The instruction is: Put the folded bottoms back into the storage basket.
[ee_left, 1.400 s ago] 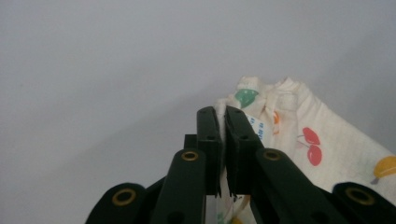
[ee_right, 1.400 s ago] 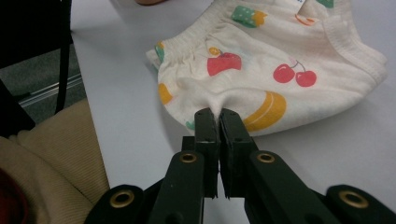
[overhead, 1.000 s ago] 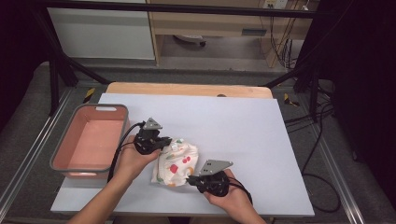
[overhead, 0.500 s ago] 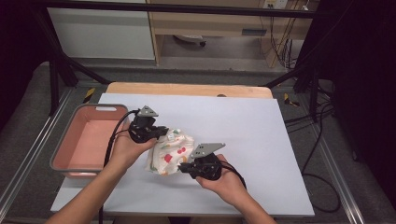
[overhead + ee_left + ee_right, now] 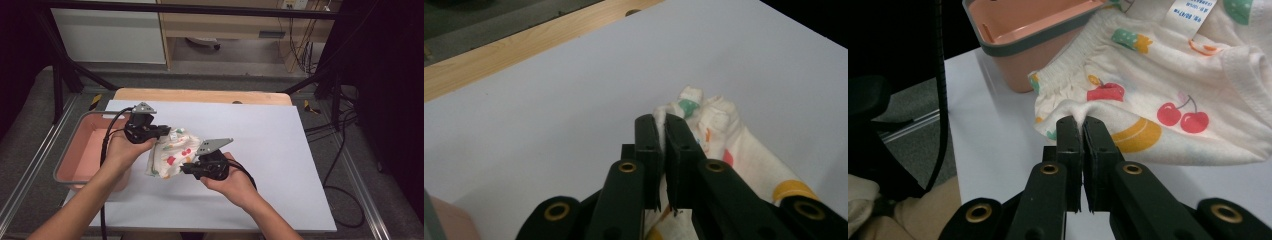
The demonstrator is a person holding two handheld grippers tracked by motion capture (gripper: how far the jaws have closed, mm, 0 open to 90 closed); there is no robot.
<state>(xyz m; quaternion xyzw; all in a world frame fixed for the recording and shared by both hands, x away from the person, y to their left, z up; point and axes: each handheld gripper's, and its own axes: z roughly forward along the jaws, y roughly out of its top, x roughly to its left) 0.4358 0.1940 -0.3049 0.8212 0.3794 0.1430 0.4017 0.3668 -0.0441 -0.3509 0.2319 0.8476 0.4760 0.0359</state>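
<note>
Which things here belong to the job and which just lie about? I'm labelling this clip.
In the job:
- fruit-print garment
- left tool, shut on it
- right tool, shut on it

Lying about:
- pink bin
- white table sheet
- floor cables

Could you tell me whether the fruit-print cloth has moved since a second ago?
Yes. The cloth, pinched by both tongs, has shifted away from the table's near edge and towards the pink tub, in the high view.
</note>
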